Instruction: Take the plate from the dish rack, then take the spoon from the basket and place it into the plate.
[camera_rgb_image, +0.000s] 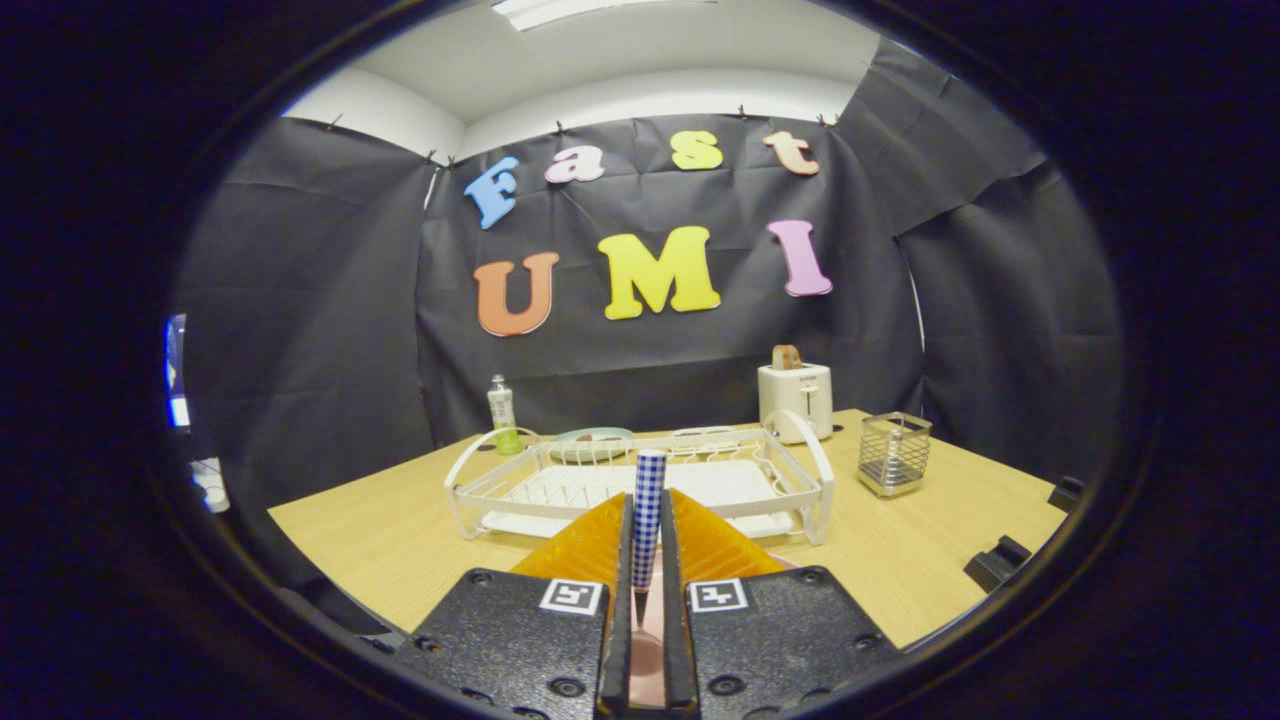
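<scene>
In the gripper view, the gripper (648, 560) has its two fingers closed on the spoon (648, 515), both pressing on its blue-and-white checked handle, which stands upright between them with its top rising above the fingertips. Low down between the fingers a pinkish, rounded surface shows, probably the plate (648, 650), though too little of it is visible to be sure. Just ahead of the fingers, on the wooden table (400, 540), sits the white wire dish rack (640, 485) with a white tray under it. Beyond the rack lie a pale round dish (590, 443) and a small green-and-white bottle (502, 414). A white toaster (795, 398) with a slice of bread in its slot stands behind the rack's far right corner, and the wire mesh basket (893, 453) stands apart to the right of the rack.
</scene>
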